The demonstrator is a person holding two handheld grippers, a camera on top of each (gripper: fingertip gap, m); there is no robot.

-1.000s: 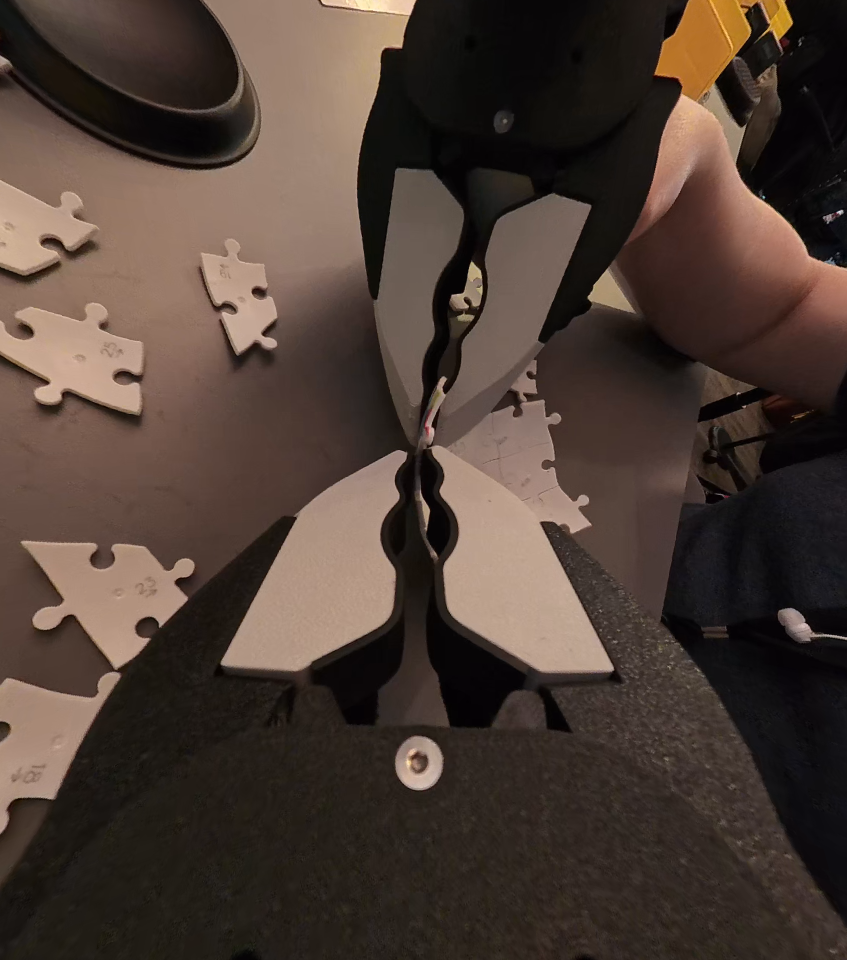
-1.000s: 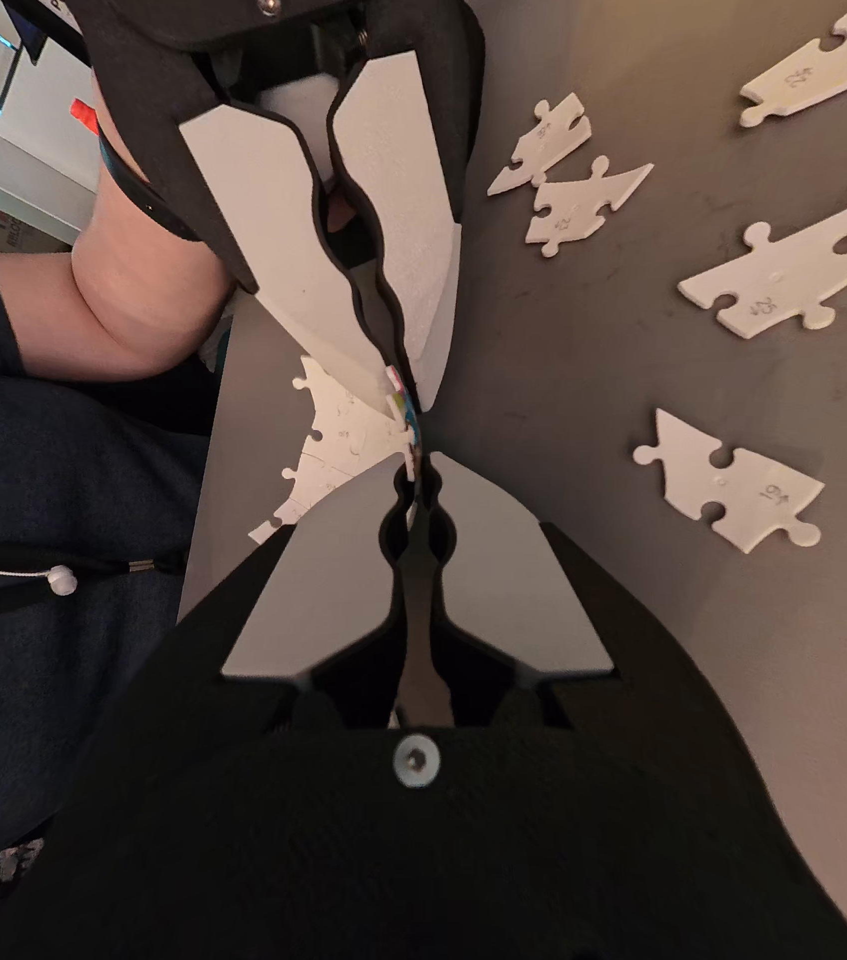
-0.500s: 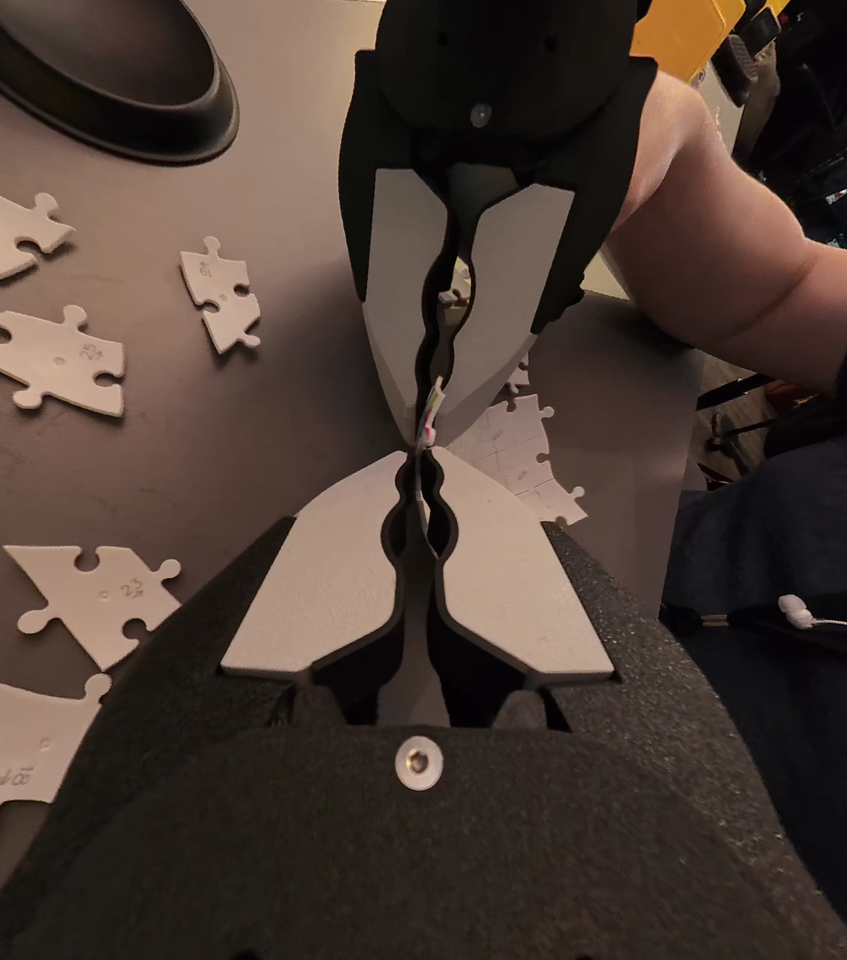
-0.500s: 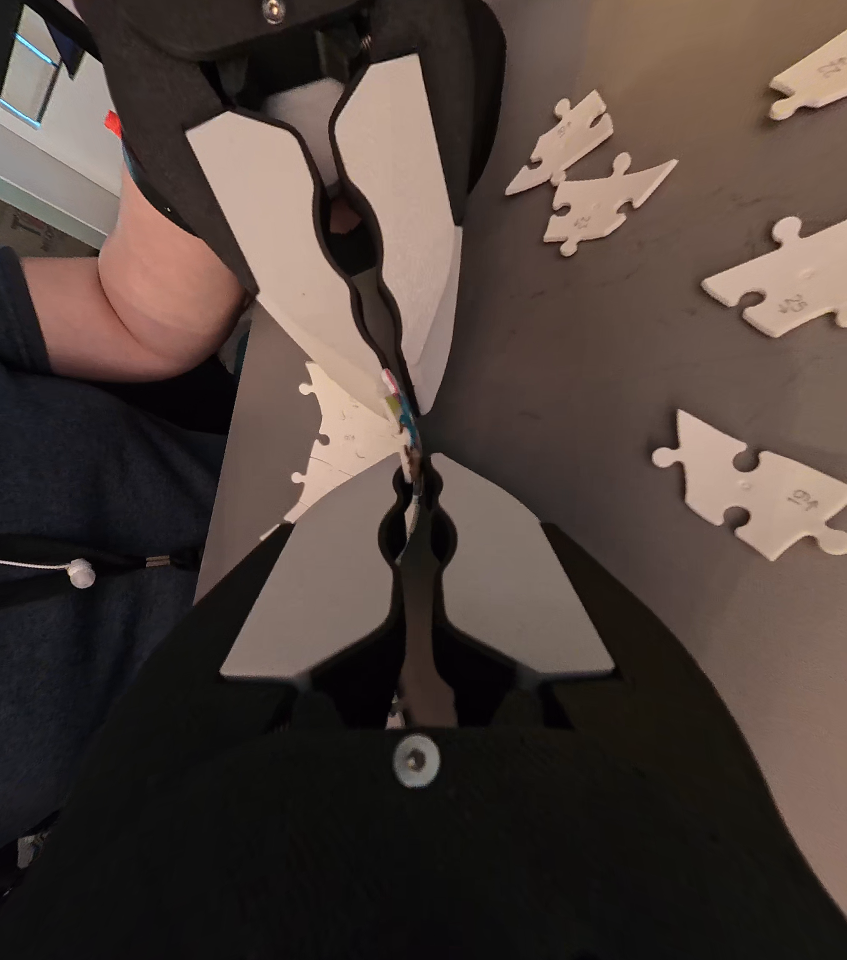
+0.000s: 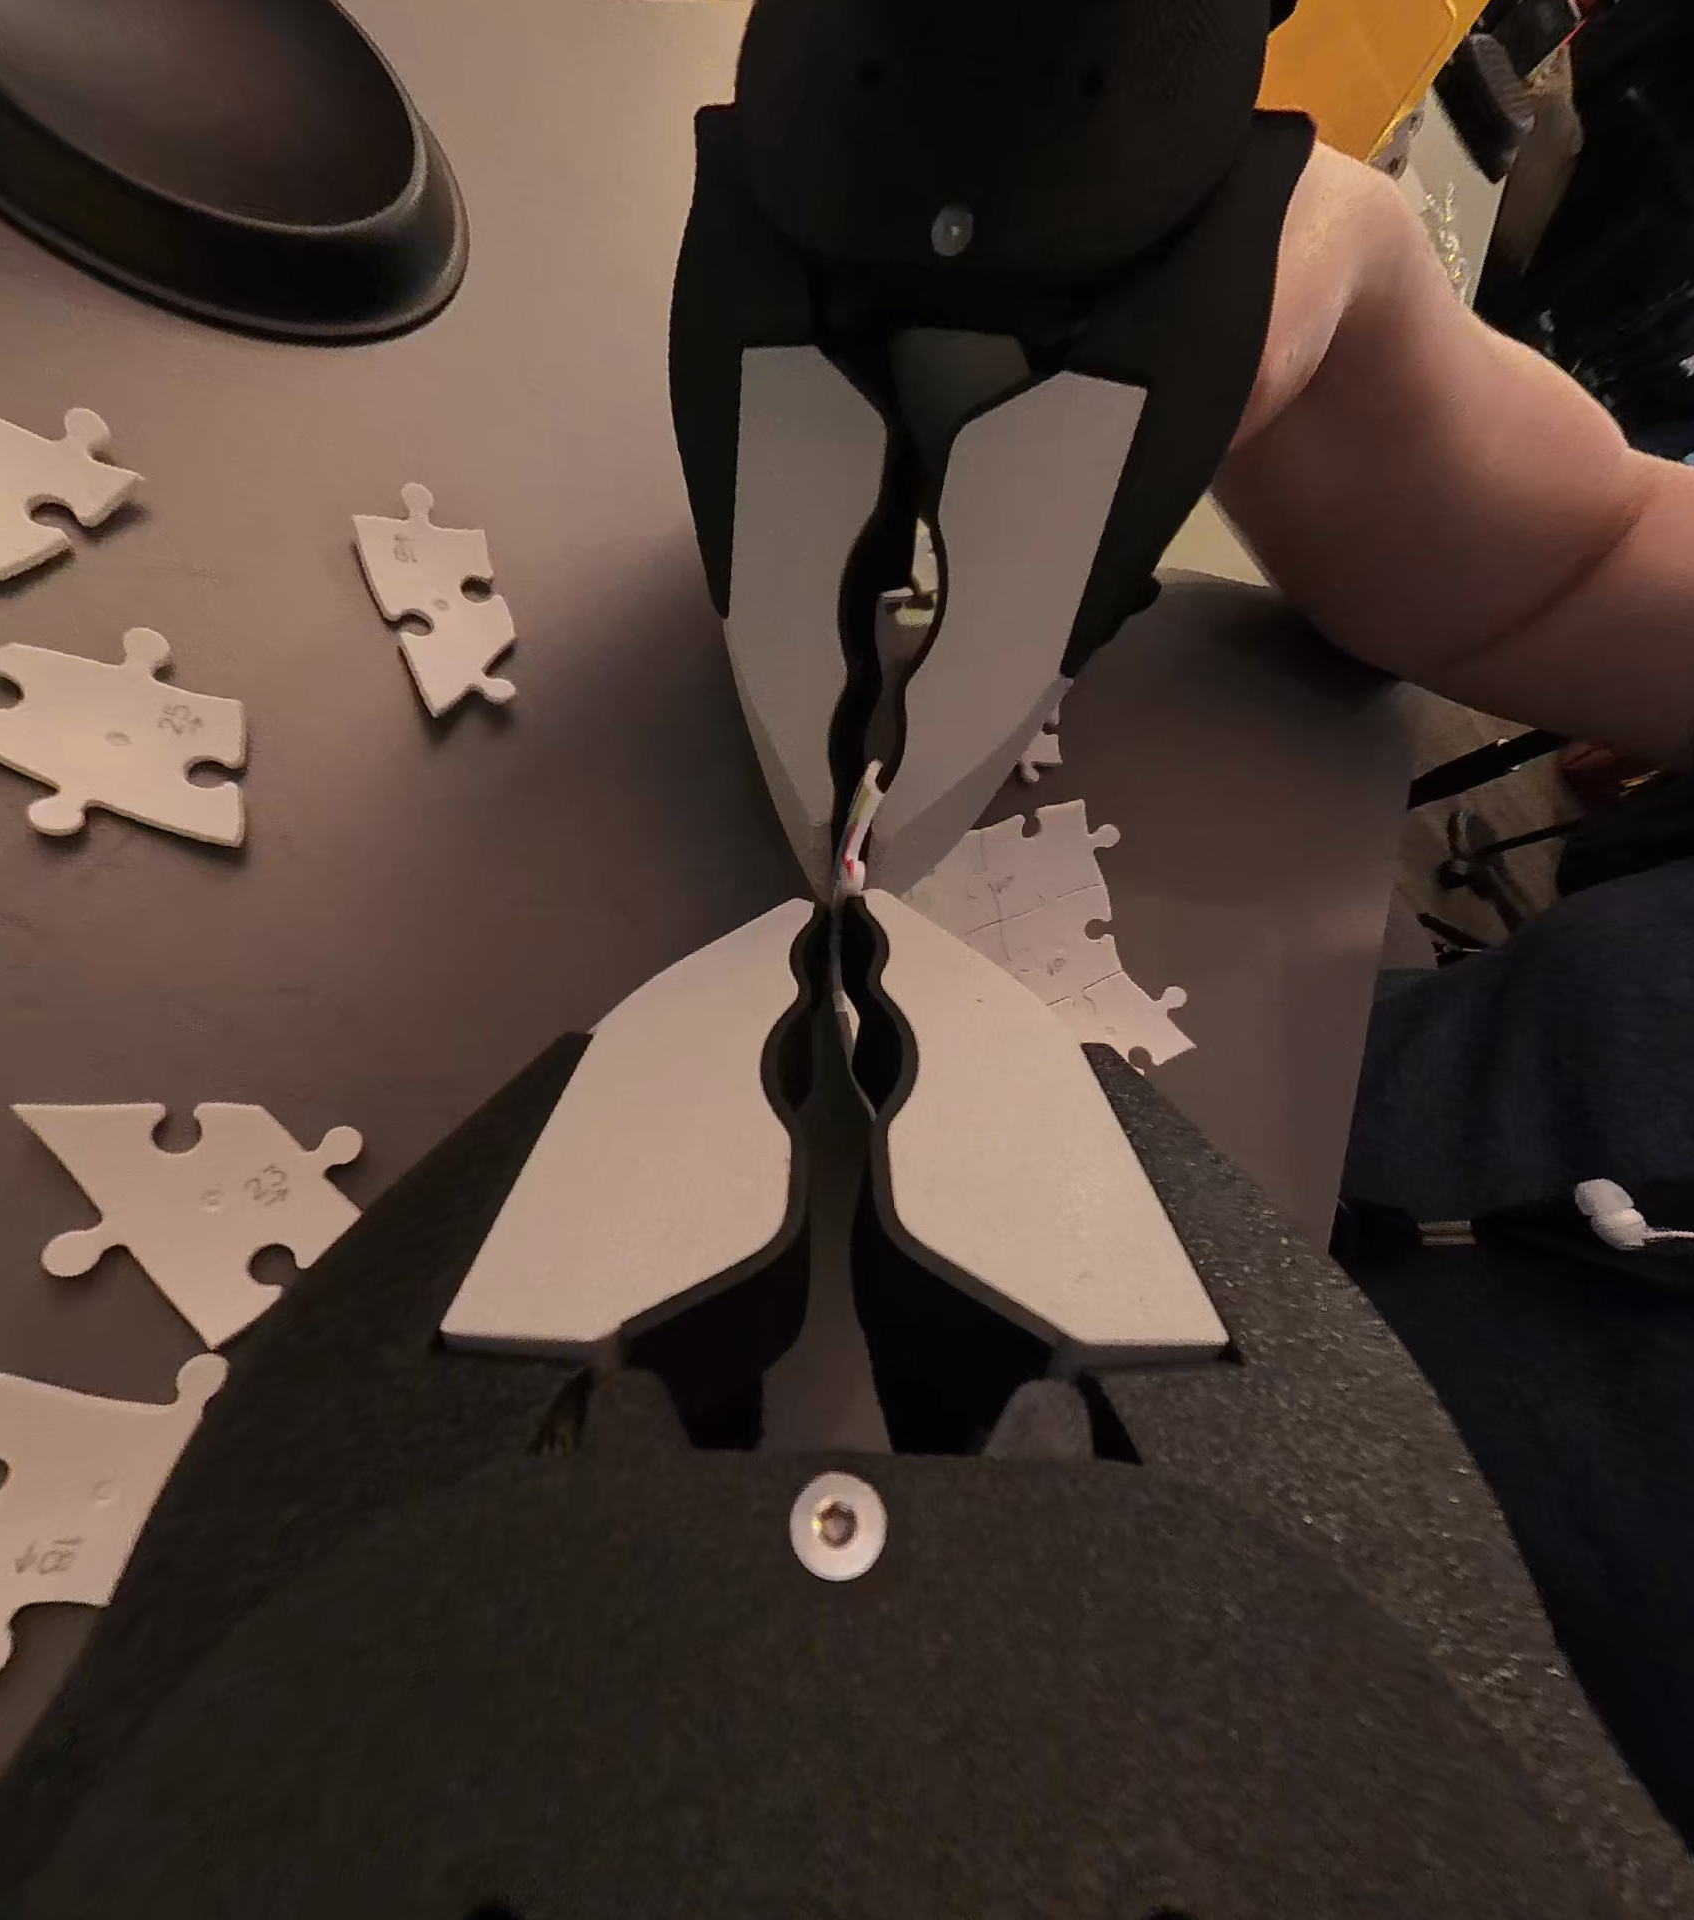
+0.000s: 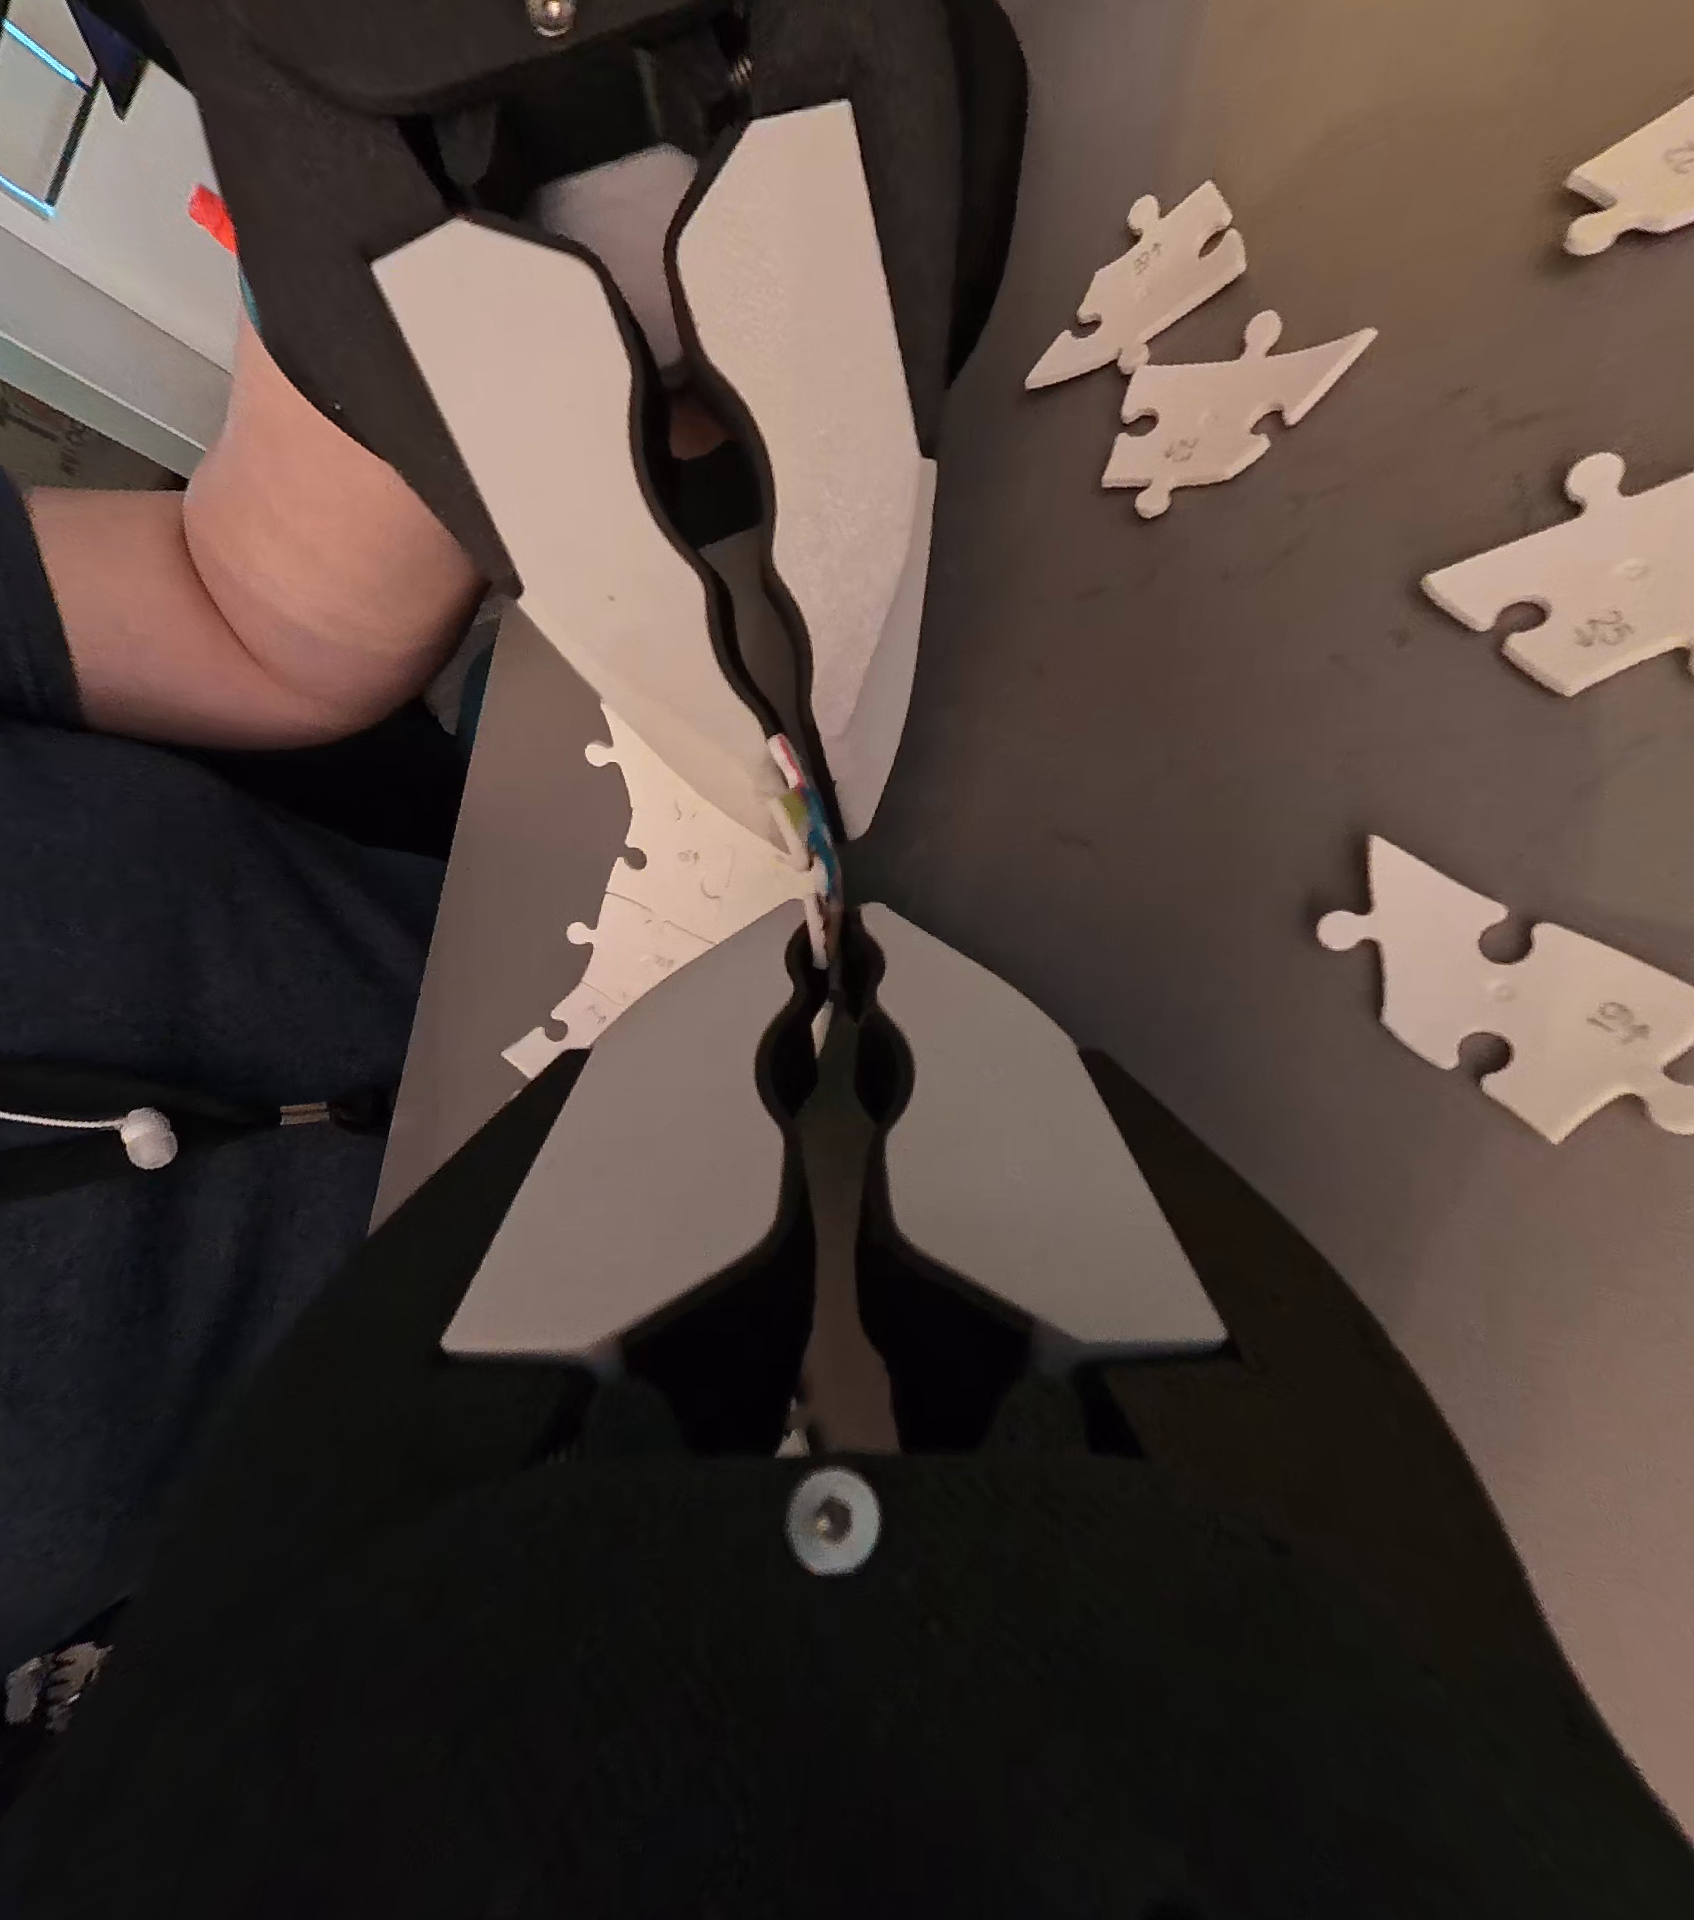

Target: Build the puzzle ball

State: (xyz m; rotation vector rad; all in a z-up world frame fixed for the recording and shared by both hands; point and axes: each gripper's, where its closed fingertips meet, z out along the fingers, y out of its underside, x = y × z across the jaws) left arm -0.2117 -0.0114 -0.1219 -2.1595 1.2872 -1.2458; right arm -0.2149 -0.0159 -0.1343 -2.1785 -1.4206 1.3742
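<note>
Two thin puzzle pieces with coloured print are held edge-on in the middle of both views. The left gripper (image 5: 838, 914) is closed tight on one thin puzzle piece (image 5: 835, 987), seen at the centre of the left wrist view. The right gripper (image 6: 843, 920), seen at the centre of the right wrist view, is closed tight on the other thin puzzle piece (image 6: 827, 935). The two grippers are set tip to tip, and the pieces meet edge to edge between them. Whether the pieces are clicked together cannot be told.

The ball seems to be only just begun. A small joined patch of white pieces (image 5: 1051, 925) is laid flat near the table edge, right of centre. Many loose white flat puzzle pieces (image 5: 105, 732) are spread over the dark grey table (image 5: 407, 935), so most of the job seems to be left.

In the left wrist view a black round ring-shaped stand (image 5: 344, 260) is shown at the upper left, and it is not seen in the other view. The coloured print on the held pieces is shown much better in the right wrist view. In the right wrist view, the loose pieces are shown on the right side of the frame.
</note>
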